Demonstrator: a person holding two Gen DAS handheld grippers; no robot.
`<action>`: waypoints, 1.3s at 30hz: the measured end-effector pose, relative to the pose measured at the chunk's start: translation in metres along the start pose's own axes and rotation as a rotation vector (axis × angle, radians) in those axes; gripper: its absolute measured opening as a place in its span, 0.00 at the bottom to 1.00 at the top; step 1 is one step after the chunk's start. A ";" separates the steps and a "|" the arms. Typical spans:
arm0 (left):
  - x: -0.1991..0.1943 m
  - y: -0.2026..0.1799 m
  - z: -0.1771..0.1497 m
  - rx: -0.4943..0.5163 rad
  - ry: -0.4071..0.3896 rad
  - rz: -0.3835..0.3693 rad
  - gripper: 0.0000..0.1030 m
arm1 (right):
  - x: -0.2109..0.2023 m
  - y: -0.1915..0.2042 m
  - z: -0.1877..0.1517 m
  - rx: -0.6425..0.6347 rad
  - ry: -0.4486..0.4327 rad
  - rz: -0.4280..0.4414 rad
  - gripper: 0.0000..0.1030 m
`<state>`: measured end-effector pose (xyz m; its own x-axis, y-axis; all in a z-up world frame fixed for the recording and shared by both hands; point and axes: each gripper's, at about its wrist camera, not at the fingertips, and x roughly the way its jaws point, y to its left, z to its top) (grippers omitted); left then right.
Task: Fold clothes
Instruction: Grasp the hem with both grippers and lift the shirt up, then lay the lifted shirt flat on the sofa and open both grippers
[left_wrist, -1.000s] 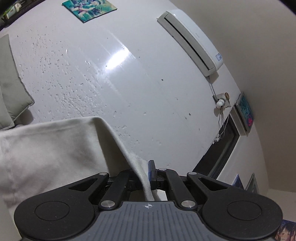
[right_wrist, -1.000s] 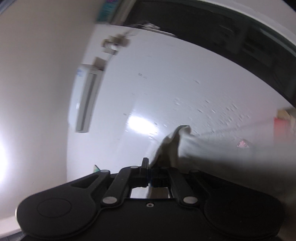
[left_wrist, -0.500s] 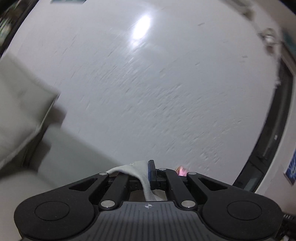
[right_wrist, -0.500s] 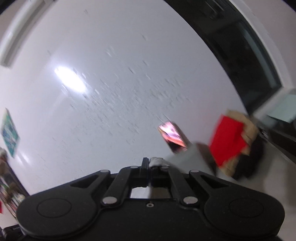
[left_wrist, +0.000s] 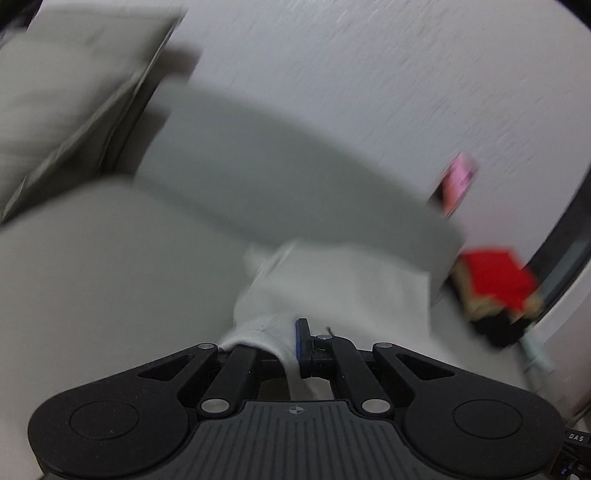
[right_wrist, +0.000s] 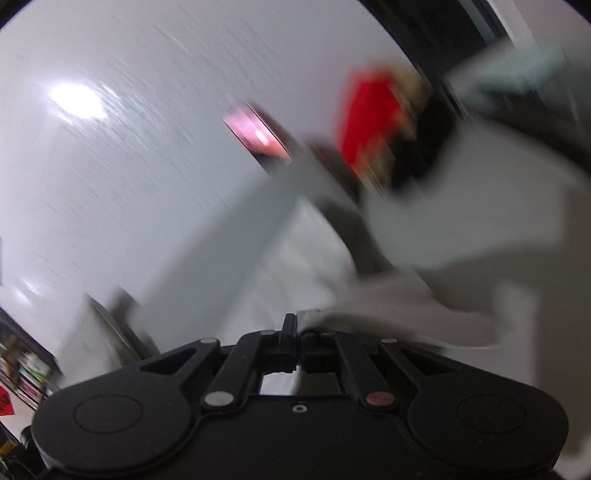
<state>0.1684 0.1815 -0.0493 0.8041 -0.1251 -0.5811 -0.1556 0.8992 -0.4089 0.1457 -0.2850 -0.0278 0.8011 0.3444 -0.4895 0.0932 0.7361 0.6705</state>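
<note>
Both grippers clamped on pale garment (left_wrist: 332, 291): left gripper (left_wrist: 295, 345) and right gripper (right_wrist: 297, 332) each pinch edge; cloth hangs between them, low over sofa seat (left_wrist: 110, 277); frames blurred; fold unfinished, garment not laid flat; fold count indeterminate.

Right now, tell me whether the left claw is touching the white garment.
Touching. The left wrist view shows the white garment pinched between the shut fingers of the left claw, the cloth draping over one finger and running down through the closed gap.
</note>
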 end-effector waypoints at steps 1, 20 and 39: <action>0.011 0.012 -0.016 -0.023 0.046 0.031 0.00 | 0.011 -0.013 -0.015 0.020 0.040 -0.029 0.02; -0.037 0.053 -0.076 0.043 0.176 0.138 0.05 | -0.046 -0.017 -0.057 -0.040 0.129 -0.141 0.02; -0.047 -0.028 -0.104 0.389 0.139 0.048 0.32 | -0.011 -0.006 -0.109 -0.304 0.298 0.032 0.03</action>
<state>0.0750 0.1182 -0.0833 0.7120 -0.1111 -0.6933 0.0590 0.9934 -0.0986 0.0715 -0.2294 -0.0874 0.5908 0.4906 -0.6405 -0.1431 0.8450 0.5152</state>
